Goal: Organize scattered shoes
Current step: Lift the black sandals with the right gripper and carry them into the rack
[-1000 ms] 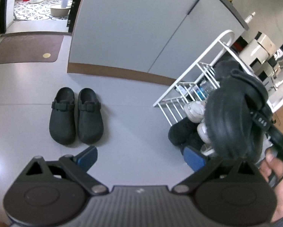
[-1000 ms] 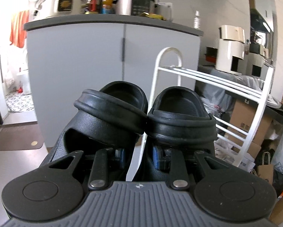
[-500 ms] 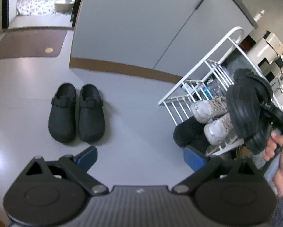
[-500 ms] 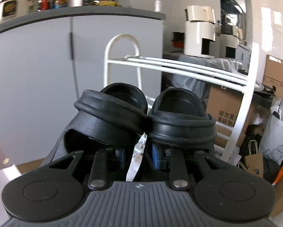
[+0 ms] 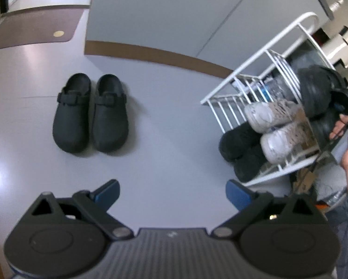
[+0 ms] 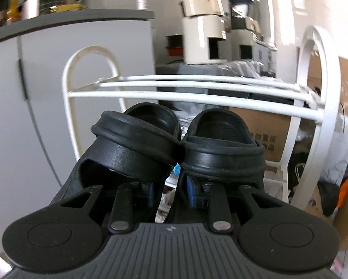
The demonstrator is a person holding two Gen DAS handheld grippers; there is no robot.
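Blue pads on my right gripper [image 6: 170, 191] pinch the inner walls of a pair of black slippers [image 6: 174, 144], heels toward me, held up in front of the white wire shoe rack [image 6: 197, 90], just below its top rails. My left gripper [image 5: 172, 194] has its fingers spread wide with nothing between them, over bare grey floor [image 5: 169, 125]. Beyond it a pair of black clogs [image 5: 91, 112] sits side by side on the floor, well apart from the rack, where white sneakers [image 5: 274, 125] and dark shoes [image 5: 241, 151] lie on the shelves.
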